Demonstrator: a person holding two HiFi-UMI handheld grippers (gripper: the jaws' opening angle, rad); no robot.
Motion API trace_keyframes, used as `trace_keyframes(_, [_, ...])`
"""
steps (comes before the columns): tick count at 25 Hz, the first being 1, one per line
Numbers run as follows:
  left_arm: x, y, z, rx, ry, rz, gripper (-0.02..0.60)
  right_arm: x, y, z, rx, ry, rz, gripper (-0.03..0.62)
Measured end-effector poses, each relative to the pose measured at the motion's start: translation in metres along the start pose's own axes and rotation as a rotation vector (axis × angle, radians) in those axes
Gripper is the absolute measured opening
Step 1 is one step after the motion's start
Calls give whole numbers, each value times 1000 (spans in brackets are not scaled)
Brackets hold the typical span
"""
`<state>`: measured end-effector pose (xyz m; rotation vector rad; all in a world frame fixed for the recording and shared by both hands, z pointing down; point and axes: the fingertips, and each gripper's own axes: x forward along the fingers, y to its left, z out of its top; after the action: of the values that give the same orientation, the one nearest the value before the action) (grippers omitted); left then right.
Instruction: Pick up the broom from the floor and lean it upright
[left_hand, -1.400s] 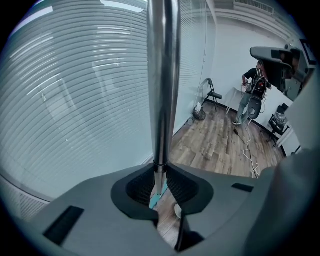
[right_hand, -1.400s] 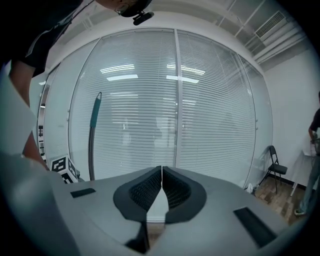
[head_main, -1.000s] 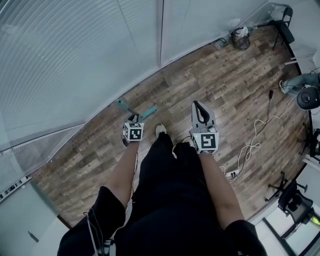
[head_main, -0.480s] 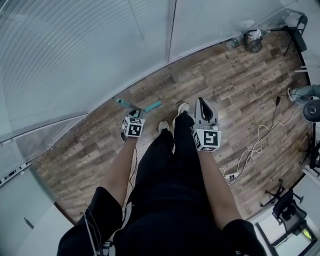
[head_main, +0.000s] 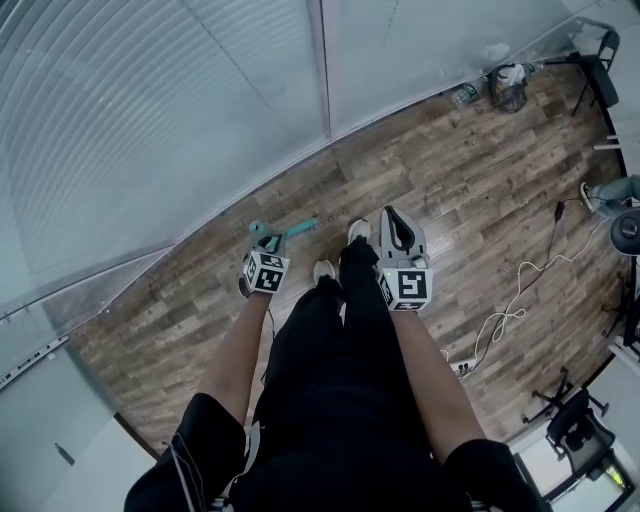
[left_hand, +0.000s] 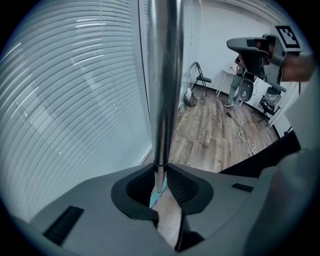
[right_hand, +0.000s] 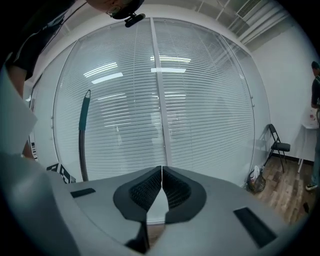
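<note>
The broom's silver handle (left_hand: 162, 75) stands upright between the jaws of my left gripper (left_hand: 160, 172), which is shut on it; a teal part (left_hand: 157, 194) shows just below the jaws. In the head view the left gripper (head_main: 262, 252) points steeply down beside the broom's teal end (head_main: 288, 229) near the floor. From the right gripper view the handle (right_hand: 81, 145) rises at the left with a teal grip on top, in front of the blinds. My right gripper (right_hand: 161, 171) is shut with nothing between its pads; it hovers (head_main: 391, 213) right of the person's legs.
A wall of white blinds (head_main: 150, 120) runs close ahead. The person's shoes (head_main: 357, 230) stand between the grippers. On the wooden floor to the right lie a white cable (head_main: 510, 300) and a power strip. A waste basket (head_main: 507, 88), a folding chair (head_main: 600, 50) and another person (left_hand: 235, 85) stand farther right.
The person has stepped closer to the blinds. The left gripper has shifted with the broom still in it, and the right gripper has sunk a little, staying shut.
</note>
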<state>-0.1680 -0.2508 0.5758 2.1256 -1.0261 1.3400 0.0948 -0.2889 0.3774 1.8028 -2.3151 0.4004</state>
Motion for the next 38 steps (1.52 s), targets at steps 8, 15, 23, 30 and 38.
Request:
trace_keyframes(8, [42,-13,16,-8,3,-57,89,33,24,-2,24,9,153,20])
trace_keyframes(15, [112,-23,31,6,13,-114,89,62,13,-31,55,-18,186,20])
trace_keyframes(23, [198,-20,48,183,6,-137,89,69,-24,-83,114,23,165,20])
trace_keyframes(30, [254,-11,45,138,47,-156,89,79,-42,-115,70,-6,160,20])
trace_keyframes(38, [301,-13,46,167,45,-187,89,58,-28,-145,68,-19,156,20])
